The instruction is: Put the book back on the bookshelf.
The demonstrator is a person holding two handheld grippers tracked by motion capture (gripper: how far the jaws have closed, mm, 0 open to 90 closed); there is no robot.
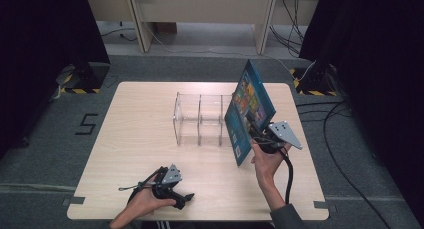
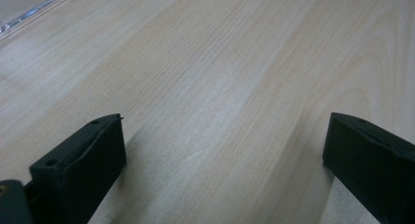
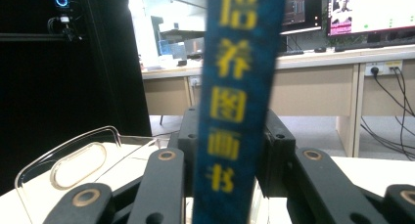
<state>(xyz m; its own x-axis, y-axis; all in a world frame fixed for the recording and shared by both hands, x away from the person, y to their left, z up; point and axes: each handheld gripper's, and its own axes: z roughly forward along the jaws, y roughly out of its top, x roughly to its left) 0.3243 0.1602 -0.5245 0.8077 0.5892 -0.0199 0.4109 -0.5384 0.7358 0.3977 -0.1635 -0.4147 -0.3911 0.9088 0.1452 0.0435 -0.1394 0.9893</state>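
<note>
My right gripper [image 1: 256, 131] grasps one blue book [image 1: 248, 110] by its spine, tilted upright just right of the one clear three-bay rack [image 1: 200, 120]. My left gripper [image 1: 186, 199] rests released on the table [image 1: 125, 154] near its front edge, bare wood between.

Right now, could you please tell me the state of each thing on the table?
book: upright, tilted, resting at the rack's right end, spine between the right gripper's jaws.
clear rack: standing, compartments empty.
right gripper: around the book's spine.
left gripper: open, nothing between its jaws, low over the table.
</note>
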